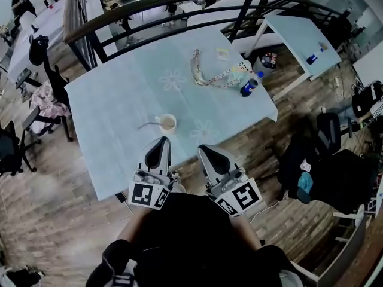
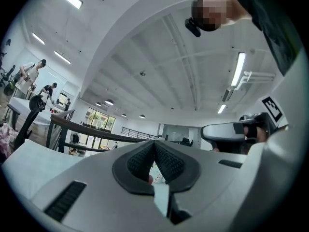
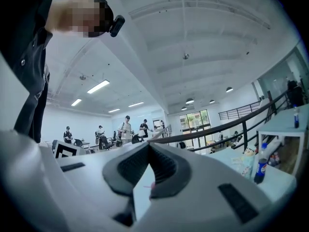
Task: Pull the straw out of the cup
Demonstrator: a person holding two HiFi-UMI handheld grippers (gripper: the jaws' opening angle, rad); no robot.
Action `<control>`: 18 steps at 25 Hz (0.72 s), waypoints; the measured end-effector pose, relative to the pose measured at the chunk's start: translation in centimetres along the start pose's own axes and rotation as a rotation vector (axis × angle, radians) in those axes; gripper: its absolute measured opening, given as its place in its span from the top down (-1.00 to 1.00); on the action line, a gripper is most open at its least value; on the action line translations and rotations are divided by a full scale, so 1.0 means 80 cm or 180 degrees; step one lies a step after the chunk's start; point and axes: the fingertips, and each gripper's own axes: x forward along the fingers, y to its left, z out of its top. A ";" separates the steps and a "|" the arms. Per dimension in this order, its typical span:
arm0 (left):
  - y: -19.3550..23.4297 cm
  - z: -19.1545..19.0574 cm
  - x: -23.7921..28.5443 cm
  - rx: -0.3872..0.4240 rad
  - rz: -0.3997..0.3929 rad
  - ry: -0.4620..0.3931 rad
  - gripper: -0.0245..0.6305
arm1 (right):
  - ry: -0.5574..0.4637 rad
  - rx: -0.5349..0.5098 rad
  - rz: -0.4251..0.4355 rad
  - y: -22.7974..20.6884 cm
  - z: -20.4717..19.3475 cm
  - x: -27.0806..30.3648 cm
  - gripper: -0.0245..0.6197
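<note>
We hold the left gripper (image 1: 159,149) with its jaws closed, the ribbed pads meeting at the tips and clamping nothing, as its own view shows. The right gripper (image 1: 212,155) is just beside it at three o'clock, and its jaws are closed and empty too. Both hang over the near edge of the table (image 1: 114,100), pointing out across its pale blue cover. Neither one touches anything on it. The cup (image 1: 167,122) stands at twelve o'clock from the left gripper, near its tips but apart from them, and at about eleven o'clock from the right one. The straw (image 1: 146,125) is in the cup, leaning low over the rim toward nine o'clock, its free end out above the tabletop. Farther off, at about one o'clock from the cup, a looped strap (image 1: 206,76) lies flat on the cover. A bottle (image 1: 249,86) with a blue label stands just past it, near the table's right edge. A dark curved railing (image 1: 179,2) runs behind the table at twelve o'clock, and a black chair (image 1: 12,151) stands on the wooden floor at nine o'clock.
</note>
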 end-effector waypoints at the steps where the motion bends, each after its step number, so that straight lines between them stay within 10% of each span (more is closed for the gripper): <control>1: 0.003 0.000 0.001 0.0023 0.0022 -0.0005 0.88 | 0.0010 -0.0012 0.0040 -0.001 0.000 0.005 0.90; 18: 0.071 -0.040 0.022 -0.0011 0.1038 0.0093 0.88 | 0.0275 0.0029 0.0943 -0.050 -0.014 0.109 0.90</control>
